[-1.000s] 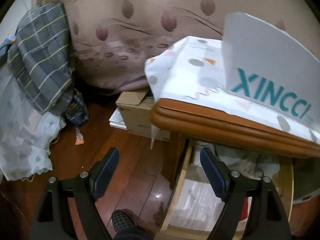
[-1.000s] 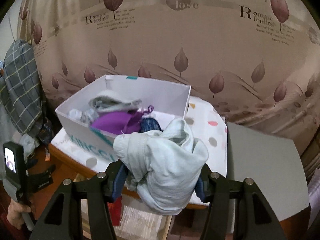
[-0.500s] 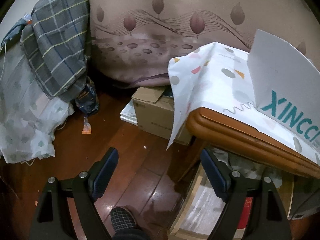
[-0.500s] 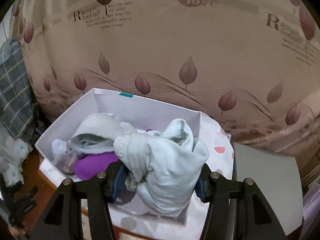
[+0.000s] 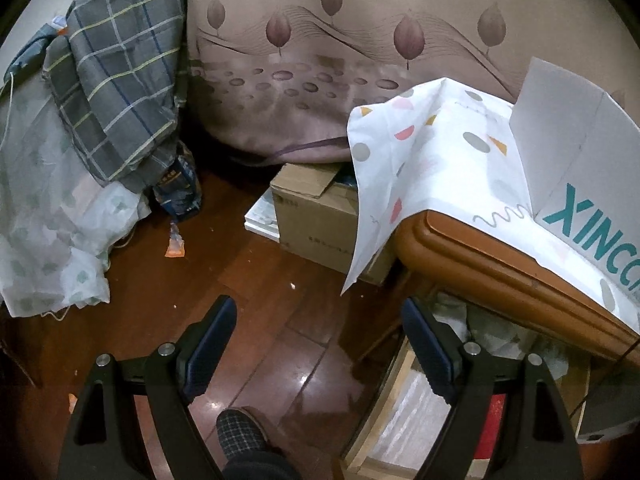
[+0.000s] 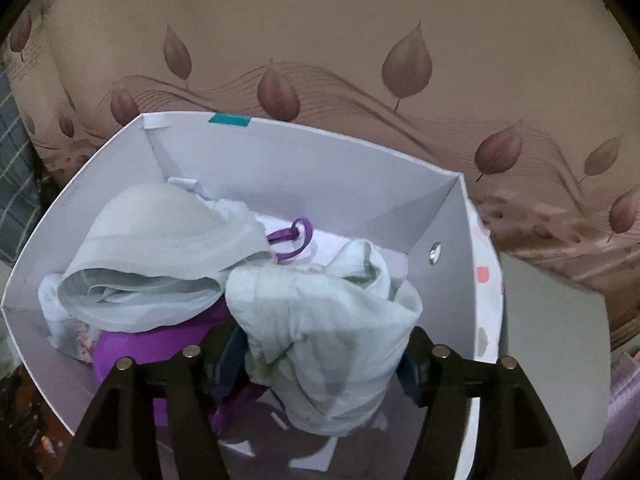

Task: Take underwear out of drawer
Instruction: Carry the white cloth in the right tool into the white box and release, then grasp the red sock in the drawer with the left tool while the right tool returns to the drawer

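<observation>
My right gripper (image 6: 322, 344) is shut on a bunched pale green piece of underwear (image 6: 324, 328) and holds it over the open white box (image 6: 360, 168). The box holds a pale grey bra (image 6: 160, 248) and a purple garment (image 6: 140, 344). My left gripper (image 5: 318, 344) is open and empty above the wooden floor, left of the open drawer (image 5: 404, 412) under the wooden tabletop (image 5: 500, 272). The white box shows at the right of the left wrist view (image 5: 580, 176), lettered XINCC.
A leaf-patterned curtain (image 6: 320, 40) hangs behind the table. A patterned cloth (image 5: 420, 168) covers the tabletop. A cardboard box (image 5: 316, 220) stands on the floor by the table. A checked cloth (image 5: 116, 80) and a white sheet (image 5: 48, 240) lie at left. My slippered foot (image 5: 242, 436) is below.
My right gripper has carried the pale green underwear forward and down over the white box. My left gripper has swung to the left, away from the drawer.
</observation>
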